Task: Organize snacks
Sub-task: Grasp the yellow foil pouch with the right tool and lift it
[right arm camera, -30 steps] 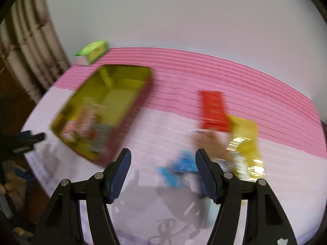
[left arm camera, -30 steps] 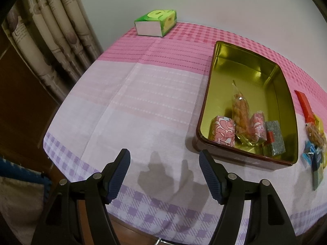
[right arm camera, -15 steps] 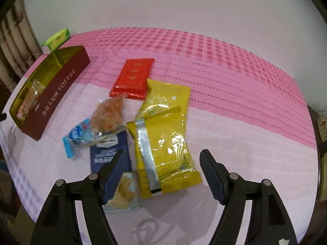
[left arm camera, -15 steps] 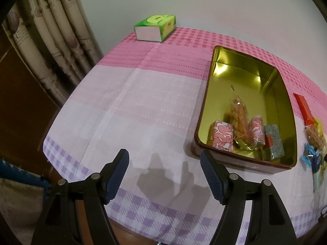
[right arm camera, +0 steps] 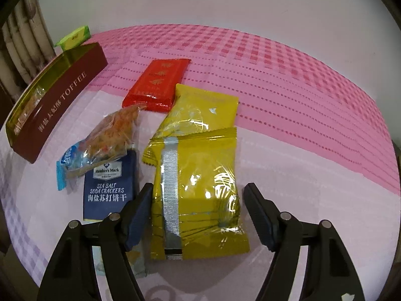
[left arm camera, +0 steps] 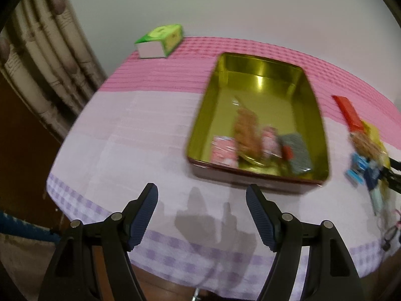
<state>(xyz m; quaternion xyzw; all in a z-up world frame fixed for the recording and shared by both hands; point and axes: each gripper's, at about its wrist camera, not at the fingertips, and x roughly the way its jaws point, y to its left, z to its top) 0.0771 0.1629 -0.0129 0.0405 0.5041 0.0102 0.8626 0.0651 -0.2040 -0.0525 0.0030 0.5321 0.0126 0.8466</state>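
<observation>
An open gold-lined tin [left arm camera: 258, 59] with dark red walls [right arm camera: 62, 95] sits on the pink cloth and holds several small wrapped snacks [left arm camera: 250, 140], all blurred. My left gripper [left arm camera: 201, 195] hangs open and empty over the cloth in front of the tin. Right of the tin lie loose snacks: a red packet [right arm camera: 156, 85], two yellow packets [right arm camera: 203, 107], a clear bag of orange snacks [right arm camera: 112, 130] and a blue cracker pack [right arm camera: 110, 185]. My right gripper [right arm camera: 199, 195] straddles the nearer yellow packet [right arm camera: 198, 170]. Its jaws are closing, and the right pad stands apart from the wrapper.
A green tissue box [left arm camera: 160, 40] stands at the table's far left corner by the white wall. Curtains [left arm camera: 37, 62] hang to the left. The table's near edge with purple checks [left arm camera: 175, 250] runs just under my left fingers. A small pale wrapper [right arm camera: 136, 263] lies under my right gripper's left finger.
The right gripper has swung from the tin to the loose snacks and come down, so the near yellow packet now lies between its fingers. The left view has shifted, with the tin nearer the centre and blurred.
</observation>
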